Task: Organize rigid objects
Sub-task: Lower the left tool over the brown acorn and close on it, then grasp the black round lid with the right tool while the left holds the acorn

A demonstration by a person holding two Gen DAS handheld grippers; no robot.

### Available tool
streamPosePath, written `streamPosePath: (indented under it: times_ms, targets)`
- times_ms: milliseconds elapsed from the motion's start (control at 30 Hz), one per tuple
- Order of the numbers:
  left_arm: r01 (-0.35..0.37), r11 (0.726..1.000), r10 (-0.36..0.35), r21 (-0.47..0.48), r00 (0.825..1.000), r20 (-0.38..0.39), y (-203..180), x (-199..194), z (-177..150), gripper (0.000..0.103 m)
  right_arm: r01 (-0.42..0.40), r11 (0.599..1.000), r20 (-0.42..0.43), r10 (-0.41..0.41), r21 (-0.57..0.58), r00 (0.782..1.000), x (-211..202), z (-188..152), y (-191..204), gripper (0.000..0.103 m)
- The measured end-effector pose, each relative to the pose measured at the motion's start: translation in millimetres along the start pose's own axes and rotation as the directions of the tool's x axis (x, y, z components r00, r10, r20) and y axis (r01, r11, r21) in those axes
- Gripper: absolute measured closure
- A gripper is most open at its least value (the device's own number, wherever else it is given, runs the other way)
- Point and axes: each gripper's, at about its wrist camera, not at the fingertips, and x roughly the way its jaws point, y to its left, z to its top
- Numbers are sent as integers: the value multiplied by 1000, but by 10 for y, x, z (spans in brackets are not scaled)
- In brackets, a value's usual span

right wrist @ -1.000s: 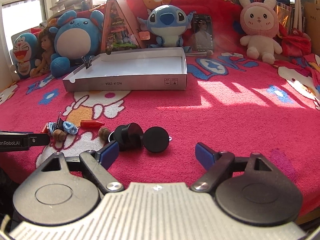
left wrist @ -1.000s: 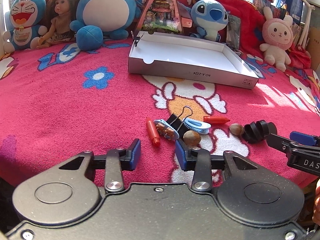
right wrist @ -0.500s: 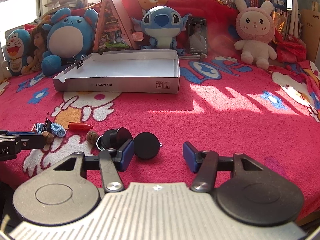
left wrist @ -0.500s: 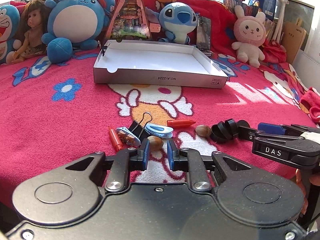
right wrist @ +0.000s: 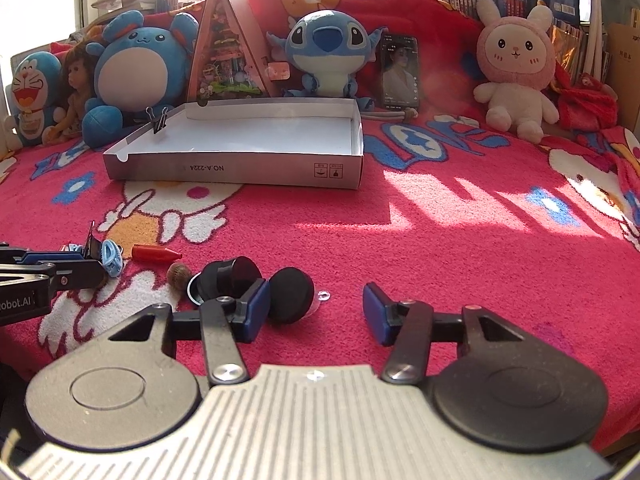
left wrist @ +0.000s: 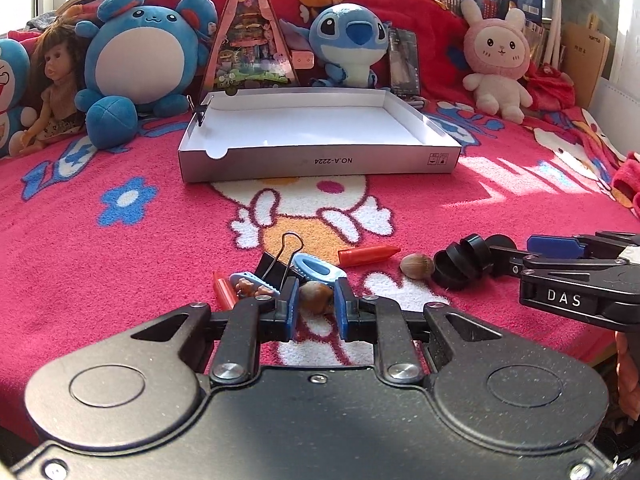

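Moved: my left gripper (left wrist: 316,309) has narrowed onto the nut (left wrist: 315,298).
Left grip: clamped on nut, 6 o'clock of box (left wrist: 320,162).
Right gripper (right wrist: 314,312): apart, closing, nothing pinched.

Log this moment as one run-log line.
left tool: shut on nut | right tool: closing, nothing gripped, beside black disc | white box: no objects inside

The white box (left wrist: 320,162), in the middle of the frame, is showing "NO.A-2224" printed upside down on its front wall. At the right edge, the right gripper (left wrist: 520,252) is showing "DAS". At the left edge of the right wrist view, the left gripper (right wrist: 86,258) is showing what looks like "obot.AI", cut off.
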Motion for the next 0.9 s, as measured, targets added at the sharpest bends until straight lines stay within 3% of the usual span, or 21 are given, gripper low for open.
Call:
streamPosePath:
  times_ms: [433,733,900]
  targets:
    - [5,1000,-5,-4,1000,13,8,98,-20,83,-1,1000,-8,1,-3,1000,48,-4,15,45]
    - [1,1000,-1,-20,1000,14,37,99,-7,82,49,999,22,-49,3,999,15,25,-64,36]
    - [-6,1000,6,-9,1000,16,14,90,-23,83,41,997,29,-39,-69,999,-3,8,25,38]
